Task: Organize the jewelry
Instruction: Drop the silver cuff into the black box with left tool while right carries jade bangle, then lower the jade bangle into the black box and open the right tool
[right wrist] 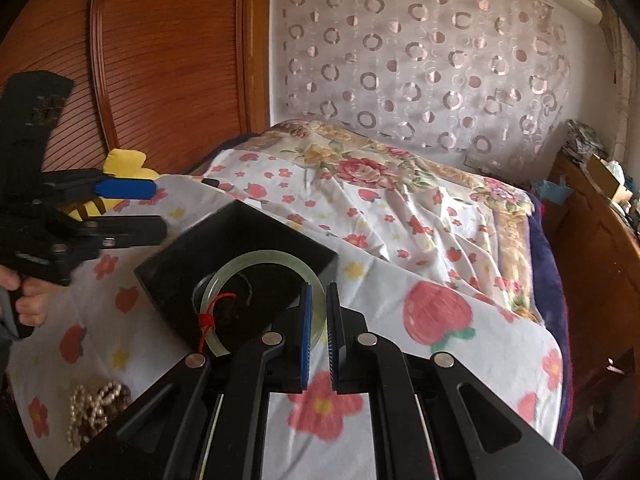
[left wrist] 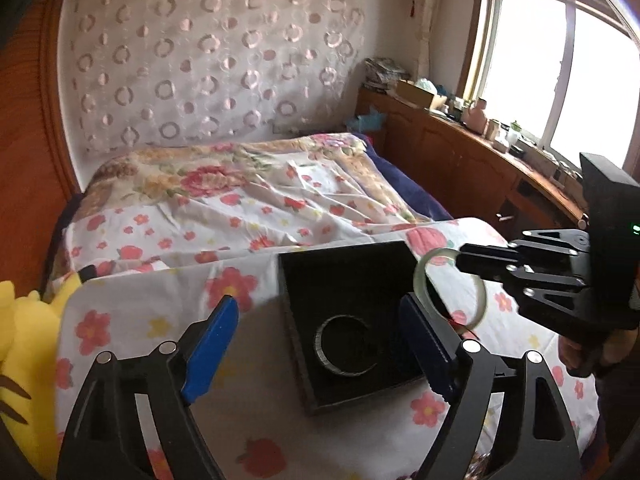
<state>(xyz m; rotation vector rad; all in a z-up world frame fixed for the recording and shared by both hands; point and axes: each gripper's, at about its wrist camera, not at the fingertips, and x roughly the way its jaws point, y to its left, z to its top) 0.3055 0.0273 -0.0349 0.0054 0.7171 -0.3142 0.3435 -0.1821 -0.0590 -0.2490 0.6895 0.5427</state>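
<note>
Pale bangle (right wrist: 256, 264) in right hand-held gripper (right wrist: 318, 320) — above black box (right wrist: 240, 240).

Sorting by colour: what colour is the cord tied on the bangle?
Red cord on the pale green bangle, clearest in the right wrist view.

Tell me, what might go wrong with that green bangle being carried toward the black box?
The right gripper pinches the jade-green bangle by one thin edge only, so it could swing or slip out onto the floral sheet.

A red cord tied to the bangle dangles and might snag on the black box rim.

The box already holds another bangle; dropping this one in could knock them together.
</note>
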